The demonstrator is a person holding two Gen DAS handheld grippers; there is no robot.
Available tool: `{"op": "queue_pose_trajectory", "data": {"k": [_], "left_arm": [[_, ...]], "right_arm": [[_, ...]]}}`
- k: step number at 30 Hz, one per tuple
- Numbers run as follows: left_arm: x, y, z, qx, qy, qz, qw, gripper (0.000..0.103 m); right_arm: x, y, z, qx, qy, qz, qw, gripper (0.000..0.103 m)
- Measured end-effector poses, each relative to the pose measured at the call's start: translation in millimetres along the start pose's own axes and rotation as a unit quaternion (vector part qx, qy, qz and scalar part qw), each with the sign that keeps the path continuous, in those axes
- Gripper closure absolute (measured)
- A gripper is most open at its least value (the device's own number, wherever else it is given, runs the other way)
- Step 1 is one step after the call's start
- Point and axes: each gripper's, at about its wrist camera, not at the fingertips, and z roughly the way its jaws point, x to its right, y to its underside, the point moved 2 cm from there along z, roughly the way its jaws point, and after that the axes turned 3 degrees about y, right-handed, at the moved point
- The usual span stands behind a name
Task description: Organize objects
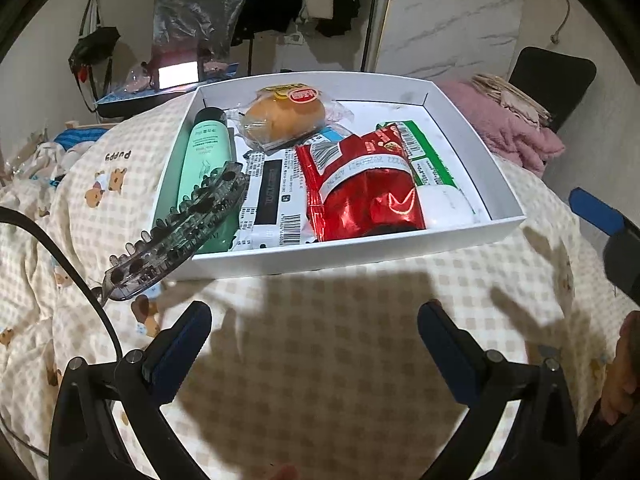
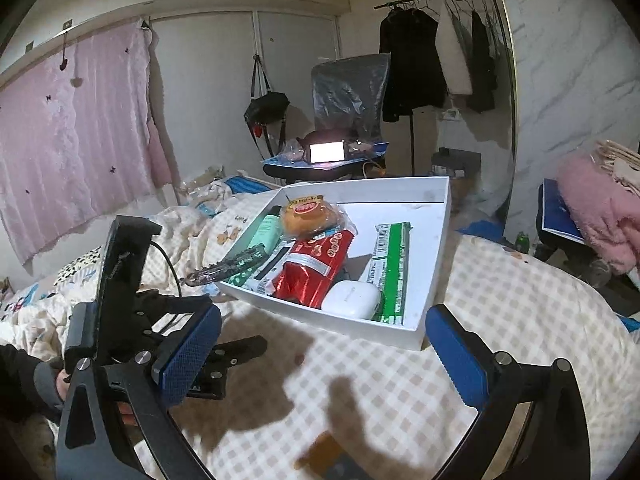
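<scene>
Left gripper (image 1: 314, 344) and right gripper (image 2: 324, 344): both wide open, empty, above bed quilt (image 1: 320, 360). White box (image 1: 360, 254) ahead; clear hair clip (image 1: 180, 232) overhanging its left wall.

A checked quilt (image 1: 320, 360) (bear-printed) bears a white box (image 1: 360, 254).

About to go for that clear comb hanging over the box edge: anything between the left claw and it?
Nothing visible. The left claw is open over bare checked quilt; the clear comb lies ahead-left, propped on the white box rim.
</scene>
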Motion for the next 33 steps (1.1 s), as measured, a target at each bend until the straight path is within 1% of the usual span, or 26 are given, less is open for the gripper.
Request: {"op": "queue_pose_trajectory", "data": {"k": [6,33], "left_arm": [[2.9,-1.1,-3.1,0.008,-0.002,0.009,0.9999,0.0],[5.9,-1.2,-1.7,0.006,-0.004,0.026,0.9996,0.0]], "right_arm": [[0.4,0.5,1.5,-0.003,0.002,0.0,1.0,0.0],[-2.9,3.5,5.2,-0.013,0.003,-0.004,1.0,0.0]]}}
